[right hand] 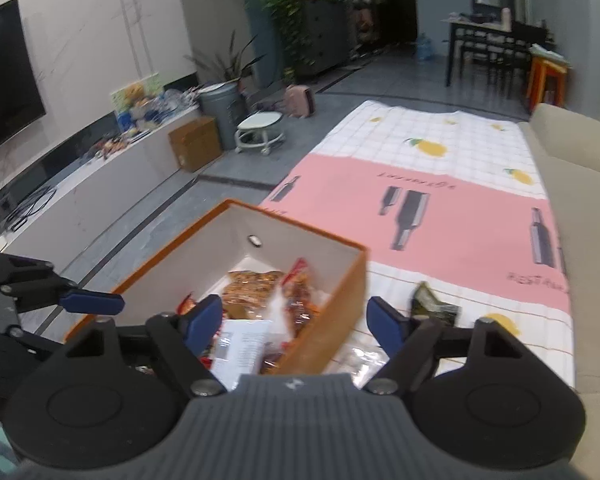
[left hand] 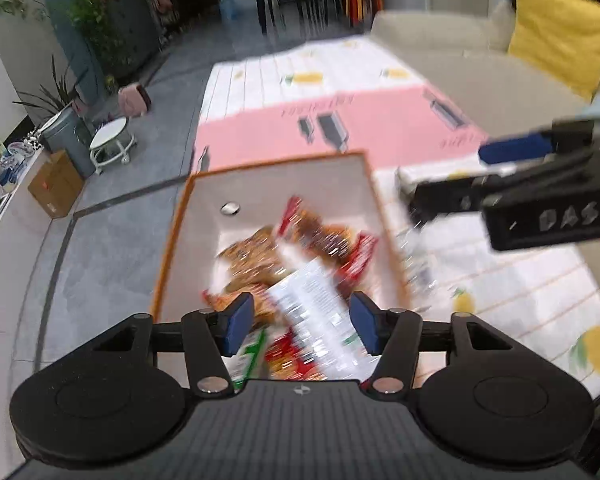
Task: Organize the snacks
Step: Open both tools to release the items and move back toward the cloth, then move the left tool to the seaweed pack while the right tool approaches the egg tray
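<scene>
Several snack packets [left hand: 300,248] already in orange box [right hand: 340,320] on tablecloth [right hand: 460,168]. Dark packet [right hand: 434,306] remains outside, just beside box. Left gripper [left hand: 300,322] over box, fingers apart, empty. Right gripper [right hand: 296,326] fingers apart, empty. Task looks mostly done.

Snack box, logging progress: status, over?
Left hand-held gripper open over box, empty. Right hand-held gripper open, empty. Snack packets in box. Dark packet on mat beside box.
</scene>
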A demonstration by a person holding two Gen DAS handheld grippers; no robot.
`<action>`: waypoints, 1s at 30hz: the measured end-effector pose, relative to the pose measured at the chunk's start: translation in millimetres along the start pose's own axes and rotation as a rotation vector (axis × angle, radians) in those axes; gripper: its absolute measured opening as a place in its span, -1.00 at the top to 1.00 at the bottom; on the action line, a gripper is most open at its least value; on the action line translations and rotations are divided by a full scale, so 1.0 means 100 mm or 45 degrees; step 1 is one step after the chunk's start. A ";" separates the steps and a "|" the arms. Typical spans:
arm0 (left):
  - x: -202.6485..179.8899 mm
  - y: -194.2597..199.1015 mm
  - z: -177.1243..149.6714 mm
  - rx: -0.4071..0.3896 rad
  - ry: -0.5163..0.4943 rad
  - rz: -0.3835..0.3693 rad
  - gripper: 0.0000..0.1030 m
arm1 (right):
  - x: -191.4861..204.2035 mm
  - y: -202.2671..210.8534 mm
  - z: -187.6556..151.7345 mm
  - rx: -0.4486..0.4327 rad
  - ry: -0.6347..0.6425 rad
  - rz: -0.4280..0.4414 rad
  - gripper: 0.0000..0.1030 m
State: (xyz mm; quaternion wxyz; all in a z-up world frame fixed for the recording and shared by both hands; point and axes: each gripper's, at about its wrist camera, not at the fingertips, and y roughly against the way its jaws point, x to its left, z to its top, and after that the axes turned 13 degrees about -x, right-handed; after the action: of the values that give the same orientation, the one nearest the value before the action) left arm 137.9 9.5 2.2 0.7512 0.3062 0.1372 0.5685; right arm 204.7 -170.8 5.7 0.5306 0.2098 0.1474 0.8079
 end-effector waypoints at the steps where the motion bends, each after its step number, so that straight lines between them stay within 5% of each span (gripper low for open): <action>1: -0.07 0.02 0.00 -0.024 0.018 -0.008 -0.32 | -0.05 0.05 -0.02 -0.006 -0.002 -0.020 -0.49; 13: -0.80 -0.12 -0.14 -0.067 0.126 -0.087 -0.34 | -0.71 0.26 -0.68 0.093 -0.075 -0.242 -0.46; 19: -1.16 -0.33 -0.27 -0.063 0.104 -0.025 -0.34 | -0.92 0.18 -1.03 0.184 -0.086 -0.286 -0.25; 30: -1.11 -0.34 -0.27 -0.098 0.086 0.038 -0.32 | -1.15 0.04 -1.27 0.205 -0.305 -0.208 -0.13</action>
State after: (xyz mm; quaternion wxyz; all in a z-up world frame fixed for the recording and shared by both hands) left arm 114.6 -92.2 -55.3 0.7488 0.2597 0.1359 0.5945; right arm 179.0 -280.0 -123.7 0.5898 0.3339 0.1639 0.7168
